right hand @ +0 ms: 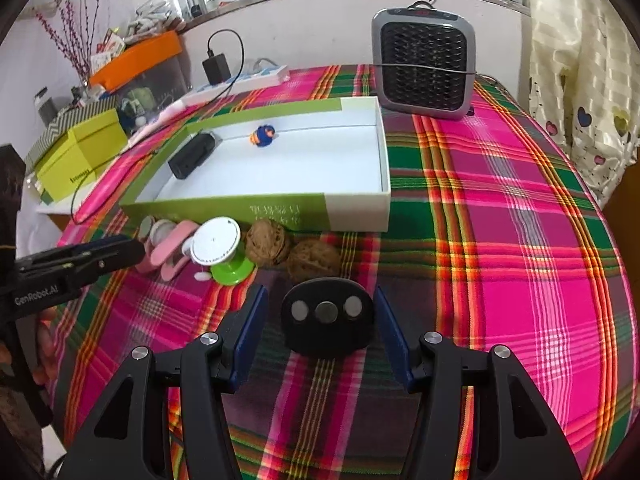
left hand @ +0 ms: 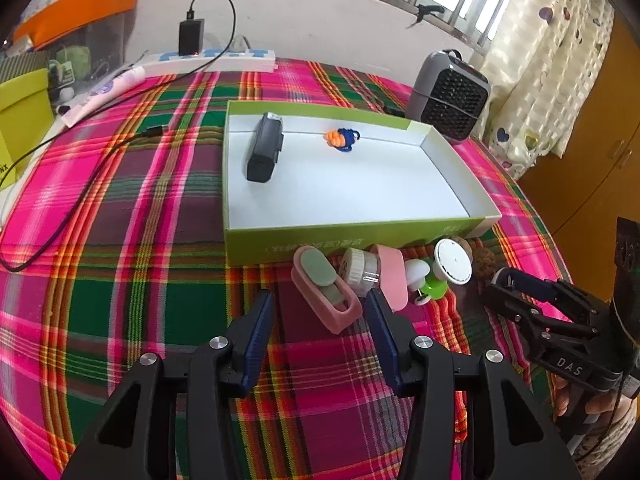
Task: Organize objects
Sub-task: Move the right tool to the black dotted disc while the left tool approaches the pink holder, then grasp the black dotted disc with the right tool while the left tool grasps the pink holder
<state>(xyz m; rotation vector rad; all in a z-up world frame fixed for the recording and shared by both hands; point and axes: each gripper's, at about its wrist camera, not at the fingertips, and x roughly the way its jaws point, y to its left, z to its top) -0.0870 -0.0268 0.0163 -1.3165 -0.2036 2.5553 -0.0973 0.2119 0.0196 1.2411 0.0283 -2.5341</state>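
My left gripper [left hand: 320, 312] stands half open with nothing gripped; the pink case [left hand: 326, 294] lies just ahead between its fingertips, untouched. My right gripper [right hand: 320, 312] is spread wide around the black oval piece [right hand: 327, 318], its pads not quite touching it. Two walnuts [right hand: 288, 252] sit just beyond, and the green box [right hand: 280, 160] farther ahead holds a black case [right hand: 191, 155] and a small blue-orange toy [right hand: 263, 136].
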